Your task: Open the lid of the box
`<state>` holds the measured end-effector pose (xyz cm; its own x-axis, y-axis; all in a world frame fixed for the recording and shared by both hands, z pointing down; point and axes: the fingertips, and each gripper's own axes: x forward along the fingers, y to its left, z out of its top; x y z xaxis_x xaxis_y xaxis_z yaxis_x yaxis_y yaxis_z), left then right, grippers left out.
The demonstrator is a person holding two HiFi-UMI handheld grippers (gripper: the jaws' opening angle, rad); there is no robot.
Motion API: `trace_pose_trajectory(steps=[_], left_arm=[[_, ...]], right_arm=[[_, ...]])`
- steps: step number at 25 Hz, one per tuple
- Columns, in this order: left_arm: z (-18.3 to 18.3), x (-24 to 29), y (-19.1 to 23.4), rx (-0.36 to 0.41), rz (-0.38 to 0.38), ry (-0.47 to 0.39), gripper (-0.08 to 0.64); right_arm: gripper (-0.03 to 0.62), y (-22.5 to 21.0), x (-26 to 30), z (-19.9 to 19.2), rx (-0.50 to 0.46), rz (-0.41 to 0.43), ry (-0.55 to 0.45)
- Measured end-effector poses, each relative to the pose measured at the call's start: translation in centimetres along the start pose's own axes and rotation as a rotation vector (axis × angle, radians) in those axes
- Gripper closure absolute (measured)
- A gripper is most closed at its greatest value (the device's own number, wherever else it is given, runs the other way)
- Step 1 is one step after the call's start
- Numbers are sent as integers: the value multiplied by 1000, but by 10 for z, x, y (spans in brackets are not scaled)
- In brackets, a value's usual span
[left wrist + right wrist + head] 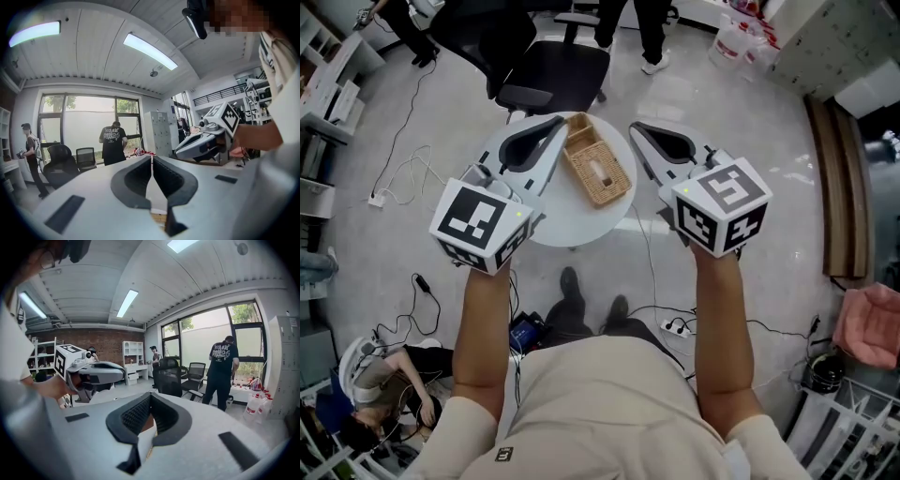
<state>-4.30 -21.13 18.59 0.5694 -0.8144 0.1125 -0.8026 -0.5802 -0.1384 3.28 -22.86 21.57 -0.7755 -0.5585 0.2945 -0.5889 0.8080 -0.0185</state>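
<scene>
My left gripper had its jaws pressed together at the tips with nothing between them, as its own view showed plainly. The right gripper was the same, jaws together and empty. I held both out over the table, one on each side, pointing away from me and slightly toward each other, with the marker cubes nearest my forearms.

The table was round and white, standing on a pale floor. Beyond it stood a black chair, and further off a person's legs showed at the top edge of the head view. In both gripper views a person in a black shirt stood with their back to me at the window.

The box was woven wicker, long and narrow, lying on the table between the two grippers with its lid on. Its far end sat just beside the left jaw tips; I could not tell whether they touched it. The right gripper stood near the box's other side, apart from it.

Cables trailed over the floor to my left
</scene>
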Motion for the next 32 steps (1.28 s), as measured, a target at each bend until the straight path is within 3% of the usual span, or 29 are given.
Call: trace_pose_trajectory(steps=[9,32], left_arm=[[-29,15,22,-26,-33,26,548],[-148,37,47,-114,-47,157,548]], right_arm=[[597,-13,29,-23,35,-16,44],[580,-34,95,-116,109,14,144]])
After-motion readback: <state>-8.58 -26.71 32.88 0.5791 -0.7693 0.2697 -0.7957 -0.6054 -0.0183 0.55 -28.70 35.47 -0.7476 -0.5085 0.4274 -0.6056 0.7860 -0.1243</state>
